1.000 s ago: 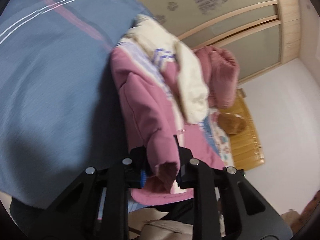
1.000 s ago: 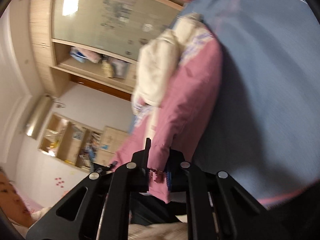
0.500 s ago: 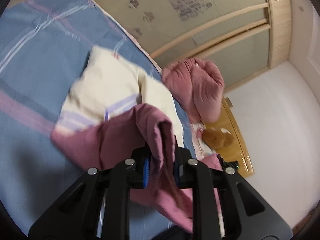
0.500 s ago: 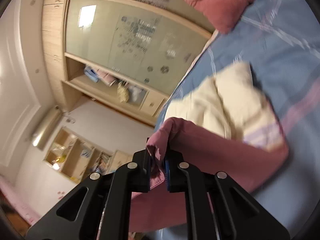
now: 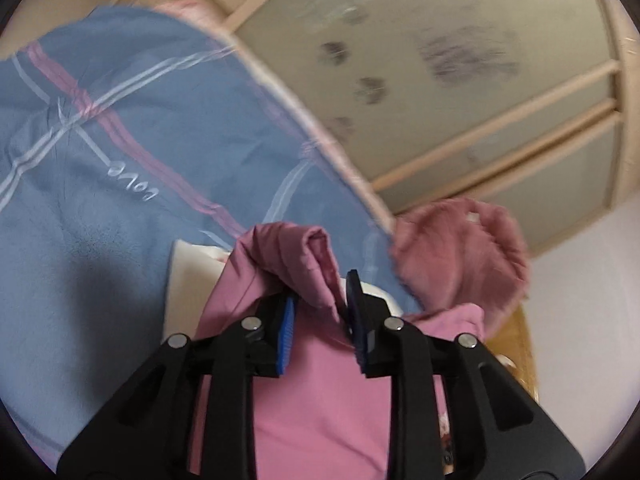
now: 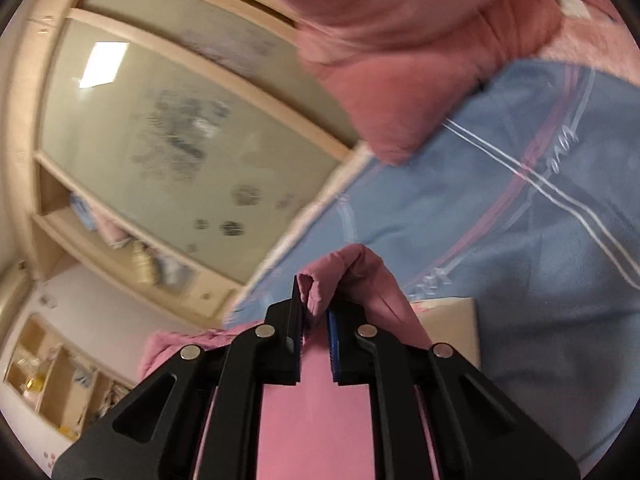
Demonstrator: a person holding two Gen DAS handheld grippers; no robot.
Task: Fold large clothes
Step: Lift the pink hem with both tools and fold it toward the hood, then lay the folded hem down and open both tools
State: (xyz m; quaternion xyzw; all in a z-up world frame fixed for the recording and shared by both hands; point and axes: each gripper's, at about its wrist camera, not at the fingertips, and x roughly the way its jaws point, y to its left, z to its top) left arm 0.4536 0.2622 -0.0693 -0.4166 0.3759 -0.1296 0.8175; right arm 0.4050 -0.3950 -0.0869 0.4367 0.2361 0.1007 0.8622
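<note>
Holding a fold of the pink jacket (image 5: pixel 320 380) in each of our tongs, we see its smooth pink shell spread out under both cameras, with a cream lining panel (image 5: pixel 188 276) showing at its far edge. The jacket lies on the bed, over a blue bedspread (image 5: pixel 120 152) crossed by pink and white stripes and a small stitched word.

Our left tongs (image 5: pixel 320 312) have a bunched ridge of the pink cloth between their pads; the jaws have just been opening a little, yet the cloth is still pinched between the blue pad and the black one. Our right tongs (image 6: pixel 316 320) are closed tight on a thin pleat of the same jacket (image 6: pixel 316 420), which pokes up past the fingertips.

A heap of fluffy pink blanket (image 5: pixel 460 256) sits at the far side of the bedspread, next to a frosted sliding wardrobe door (image 5: pixel 460 80) with a pale wooden frame.

A second ago the jacket hung up in front of us, cream lining and hood outward, dangling from both tongs. Half a second ago it was already coming down onto the bedspread with the lining facing up beyond the tongs. Now the pink side has been carried over the cream part, so only a strip of lining remains visible, and far more of the wardrobe fills both views.
</note>
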